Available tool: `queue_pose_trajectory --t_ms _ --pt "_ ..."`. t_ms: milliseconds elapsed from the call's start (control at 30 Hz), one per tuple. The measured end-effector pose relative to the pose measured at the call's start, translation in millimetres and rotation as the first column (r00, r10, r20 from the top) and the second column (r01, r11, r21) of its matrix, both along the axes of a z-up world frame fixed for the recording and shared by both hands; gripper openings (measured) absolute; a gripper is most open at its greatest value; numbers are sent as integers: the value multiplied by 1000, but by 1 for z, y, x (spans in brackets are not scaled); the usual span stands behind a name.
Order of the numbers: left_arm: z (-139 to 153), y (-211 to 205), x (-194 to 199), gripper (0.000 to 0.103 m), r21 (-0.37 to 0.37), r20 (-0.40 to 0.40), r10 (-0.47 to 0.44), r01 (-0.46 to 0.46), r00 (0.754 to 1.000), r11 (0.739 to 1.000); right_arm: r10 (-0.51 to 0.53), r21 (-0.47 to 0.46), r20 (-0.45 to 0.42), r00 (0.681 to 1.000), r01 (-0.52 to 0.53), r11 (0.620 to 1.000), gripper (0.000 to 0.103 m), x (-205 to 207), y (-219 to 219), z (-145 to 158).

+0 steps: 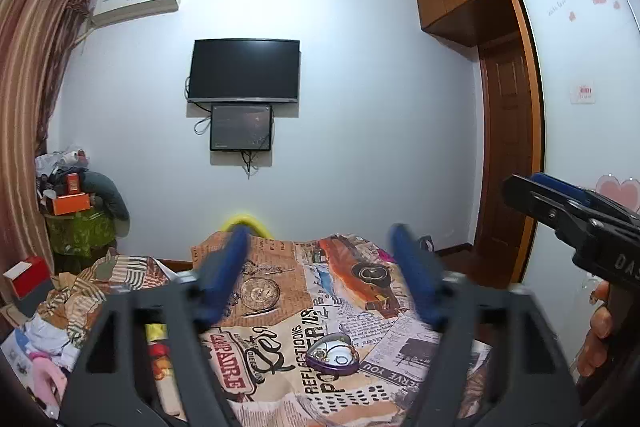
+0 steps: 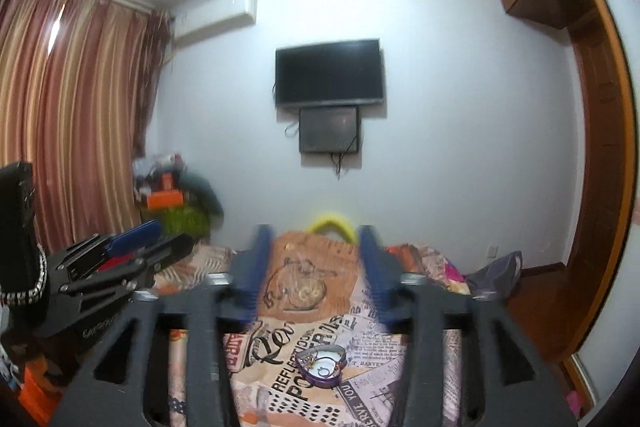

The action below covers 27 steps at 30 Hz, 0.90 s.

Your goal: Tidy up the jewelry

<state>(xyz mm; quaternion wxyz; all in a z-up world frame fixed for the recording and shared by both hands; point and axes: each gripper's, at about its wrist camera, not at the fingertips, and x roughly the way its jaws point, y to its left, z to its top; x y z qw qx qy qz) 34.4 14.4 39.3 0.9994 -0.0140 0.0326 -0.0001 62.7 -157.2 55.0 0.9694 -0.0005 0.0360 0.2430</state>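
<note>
A purple heart-shaped jewelry box (image 1: 331,354) lies open on the printed bedspread (image 1: 280,307), with rings and a chain inside. It also shows in the right wrist view (image 2: 322,365). My left gripper (image 1: 320,247) is open and empty, held above the bed with the box low between its blue fingers (image 1: 228,275). My right gripper (image 2: 314,251) is open and empty too, above and behind the box. The right gripper shows at the right of the left wrist view (image 1: 568,211), and the left gripper shows at the left of the right wrist view (image 2: 120,259).
A television (image 1: 244,71) and a smaller screen hang on the far wall. Piled clothes and orange boxes (image 1: 70,203) stand at the left by the curtain. A wardrobe and door (image 1: 508,147) are at the right. Crumpled bedding (image 1: 80,291) lies left on the bed.
</note>
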Motion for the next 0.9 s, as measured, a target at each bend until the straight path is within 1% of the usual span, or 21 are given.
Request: queue_pose_trajectory --t_ms 67,100,167,233,333,433,467,667,900 --pt "-1 2 -7 98 -21 12 13 -13 1000 1000 -35 7 28 999 34 999 73 -5 1 -3" --pt "-1 2 -11 98 -30 15 16 -15 1000 999 -62 5 42 997 62 998 77 -12 2 -5" --pt "-2 4 -17 99 -38 11 18 -17 1000 999 -89 -1 49 995 89 996 94 -15 5 -9" --pt "-4 3 -21 99 -31 9 32 -32 999 999 -125 -1 64 990 125 992 103 -19 9 -15" --pt "-7 -2 -27 99 -19 -5 47 -47 999 999 -166 -26 85 982 169 985 103 -27 12 -18" --pt "-8 -3 -29 99 -17 -11 52 -52 999 999 -164 -48 85 983 168 985 103 -28 16 -18" --pt "-9 -2 -29 99 -17 -13 54 -54 998 998 -164 -47 86 983 169 985 103 -35 11 -18" --pt "-14 -5 -32 99 -16 -29 61 -62 998 998 -149 -32 67 987 151 988 103 -37 2 -15" --pt "-16 -4 -31 99 -20 -44 63 -64 997 998 -142 -21 45 989 143 990 103 -39 -2 -23"
